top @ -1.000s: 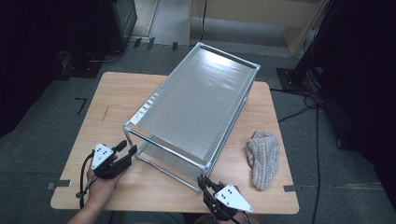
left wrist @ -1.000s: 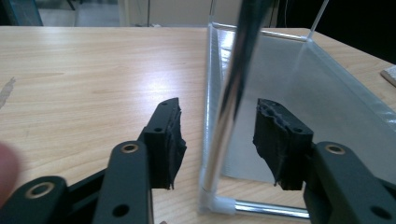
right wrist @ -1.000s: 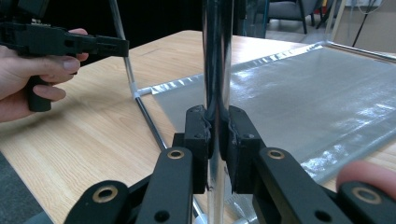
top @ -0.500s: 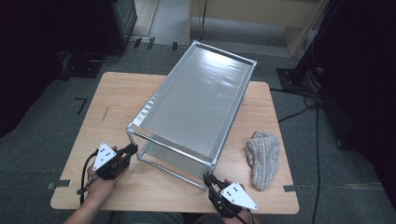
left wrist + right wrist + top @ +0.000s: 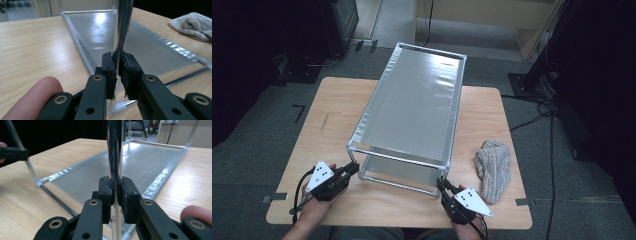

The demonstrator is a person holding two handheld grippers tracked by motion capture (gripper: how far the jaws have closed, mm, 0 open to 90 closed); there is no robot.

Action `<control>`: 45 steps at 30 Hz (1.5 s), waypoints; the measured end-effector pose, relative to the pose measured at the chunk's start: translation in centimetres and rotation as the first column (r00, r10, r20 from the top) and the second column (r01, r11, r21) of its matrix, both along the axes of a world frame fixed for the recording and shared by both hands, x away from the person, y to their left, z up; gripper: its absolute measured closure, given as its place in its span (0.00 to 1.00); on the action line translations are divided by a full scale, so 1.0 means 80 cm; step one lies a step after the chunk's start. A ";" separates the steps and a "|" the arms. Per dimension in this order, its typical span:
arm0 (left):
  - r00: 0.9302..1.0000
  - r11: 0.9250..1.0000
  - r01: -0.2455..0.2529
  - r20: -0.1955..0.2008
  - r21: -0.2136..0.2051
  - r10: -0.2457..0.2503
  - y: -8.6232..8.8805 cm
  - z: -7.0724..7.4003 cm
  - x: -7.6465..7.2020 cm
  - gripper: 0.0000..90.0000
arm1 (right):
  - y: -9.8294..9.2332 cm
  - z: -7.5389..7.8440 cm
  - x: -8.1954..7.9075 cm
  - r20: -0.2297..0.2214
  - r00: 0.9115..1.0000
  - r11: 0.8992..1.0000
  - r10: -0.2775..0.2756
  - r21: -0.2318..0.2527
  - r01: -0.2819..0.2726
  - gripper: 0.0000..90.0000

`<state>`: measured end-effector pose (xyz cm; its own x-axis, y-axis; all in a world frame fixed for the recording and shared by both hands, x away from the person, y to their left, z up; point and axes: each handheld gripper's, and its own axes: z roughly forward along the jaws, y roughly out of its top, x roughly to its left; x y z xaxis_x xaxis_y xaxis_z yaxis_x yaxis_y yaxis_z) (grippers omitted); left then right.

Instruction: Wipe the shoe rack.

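Observation:
A metal-framed rack [image 5: 412,105] with two silver fabric shelves stands lengthwise on the wooden table [image 5: 332,115]. My left gripper [image 5: 353,168] is at its near left corner, shut on the upright chrome post [image 5: 123,30]; the left gripper [image 5: 117,67] pads press the post from both sides just above the lower shelf [image 5: 105,35]. My right gripper [image 5: 441,184] is at the near right corner. In its own view the right gripper [image 5: 116,190] is shut on the other near post [image 5: 115,147], with the left gripper [image 5: 12,153] far off on the left.
A grey knitted cloth [image 5: 493,167] lies on the table to the right of the rack, close to the right hand, and also appears as the cloth [image 5: 193,25]. Bare wood runs along the left side and the front edge. Cables and dark furniture surround the table.
The rack's far end has swung left, so it now sits nearly square to the table. The left jaws have closed on the near left post. The right gripper has shifted slightly with its post.

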<state>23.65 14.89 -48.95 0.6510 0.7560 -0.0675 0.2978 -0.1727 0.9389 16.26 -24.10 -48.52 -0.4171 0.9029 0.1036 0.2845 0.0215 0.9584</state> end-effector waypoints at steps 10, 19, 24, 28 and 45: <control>0.999 0.999 0.041 0.007 -0.001 -0.041 0.005 -0.001 -0.022 0.91 | -0.004 0.000 0.019 -0.011 0.999 0.999 -0.033 0.001 0.033 0.89; 0.998 0.998 0.067 0.008 -0.011 -0.067 0.003 -0.003 -0.043 0.91 | -0.007 -0.001 0.040 -0.020 0.998 0.998 -0.061 0.010 0.061 0.89; 0.999 0.998 0.049 0.009 -0.028 -0.049 -0.008 -0.005 -0.057 0.90 | -0.012 0.000 0.053 -0.024 0.997 0.997 -0.072 0.005 0.072 0.89; 0.998 0.998 0.061 0.024 -0.031 -0.060 -0.012 -0.008 -0.064 0.90 | -0.019 -0.002 0.064 -0.029 0.998 0.998 -0.062 0.030 0.063 0.88; 0.990 0.991 0.135 0.051 -0.003 -0.134 -0.016 -0.006 -0.092 0.91 | -0.014 -0.005 0.092 -0.030 0.998 0.997 -0.064 0.038 0.065 0.88</control>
